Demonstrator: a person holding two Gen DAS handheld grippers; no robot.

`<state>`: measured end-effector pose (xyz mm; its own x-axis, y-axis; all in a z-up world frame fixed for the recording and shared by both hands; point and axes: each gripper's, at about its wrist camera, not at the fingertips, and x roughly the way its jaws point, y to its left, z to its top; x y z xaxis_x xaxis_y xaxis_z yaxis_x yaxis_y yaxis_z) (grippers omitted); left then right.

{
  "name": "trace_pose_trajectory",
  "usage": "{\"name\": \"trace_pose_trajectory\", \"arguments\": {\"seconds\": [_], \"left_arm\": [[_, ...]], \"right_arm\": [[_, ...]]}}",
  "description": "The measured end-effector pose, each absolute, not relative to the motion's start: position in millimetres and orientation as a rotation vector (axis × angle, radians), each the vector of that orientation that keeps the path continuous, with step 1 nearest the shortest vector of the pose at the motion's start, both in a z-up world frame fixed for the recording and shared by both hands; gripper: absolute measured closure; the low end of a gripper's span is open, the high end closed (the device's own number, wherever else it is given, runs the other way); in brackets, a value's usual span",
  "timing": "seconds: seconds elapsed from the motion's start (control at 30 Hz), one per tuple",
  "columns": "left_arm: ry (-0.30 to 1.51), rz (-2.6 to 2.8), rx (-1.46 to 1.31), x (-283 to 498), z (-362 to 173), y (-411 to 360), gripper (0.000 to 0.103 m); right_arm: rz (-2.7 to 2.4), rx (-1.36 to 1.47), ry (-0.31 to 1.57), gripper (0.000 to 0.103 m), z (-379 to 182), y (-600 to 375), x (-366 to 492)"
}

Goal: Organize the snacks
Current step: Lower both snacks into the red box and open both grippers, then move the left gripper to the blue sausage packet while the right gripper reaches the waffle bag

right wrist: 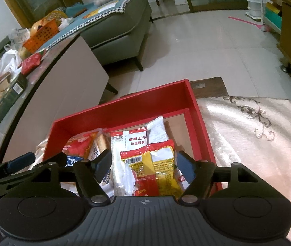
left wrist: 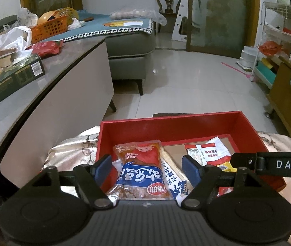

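Both tools hang over the red box (right wrist: 198, 110), which sits on a shiny embroidered cloth (right wrist: 254, 127). Off to the side runs a long grey surface (left wrist: 67, 65) crowded with a dark green carton (left wrist: 12, 78), white plastic bags (left wrist: 8, 39), a red pouch (left wrist: 45, 48) and an orange basket (left wrist: 49, 28); a grey sofa (left wrist: 131, 45) stands beyond.

The left tool (left wrist: 145, 167) is spread wide around a red-and-blue snack packet (left wrist: 140, 170) with Chinese lettering, not pinching it. "DAS" shows on the right tool's arm. The right tool (right wrist: 143, 165) gapes wide above a yellow-and-red packet (right wrist: 159, 164); beside it lies a white wrapper (right wrist: 137, 141) reading 麻辣王子.
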<state>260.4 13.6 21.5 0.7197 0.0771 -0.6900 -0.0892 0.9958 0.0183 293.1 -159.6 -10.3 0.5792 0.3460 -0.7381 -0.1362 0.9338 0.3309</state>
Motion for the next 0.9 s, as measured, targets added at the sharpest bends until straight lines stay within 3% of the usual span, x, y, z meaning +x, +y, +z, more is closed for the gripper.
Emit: {"name": "trace_pose_trajectory", "arguments": {"seconds": [0.13, 0.67, 0.9], "left_arm": [[0.751, 0.079, -0.013, 253.2, 26.3, 11.1, 0.034], [0.741, 0.031, 0.038, 206.7, 34.8, 5.6, 0.033], [0.826, -0.041, -0.016, 173.6, 27.4, 18.7, 0.033]], "right_arm": [[0.288, 0.248, 0.914, 0.020, -7.4, -160.5, 286.9], [0.265, 0.268, 0.892, 0.017, 9.0, -177.2, 246.2], [0.250, 0.248, 0.914, 0.016, 7.9, -187.2, 210.8]]}}
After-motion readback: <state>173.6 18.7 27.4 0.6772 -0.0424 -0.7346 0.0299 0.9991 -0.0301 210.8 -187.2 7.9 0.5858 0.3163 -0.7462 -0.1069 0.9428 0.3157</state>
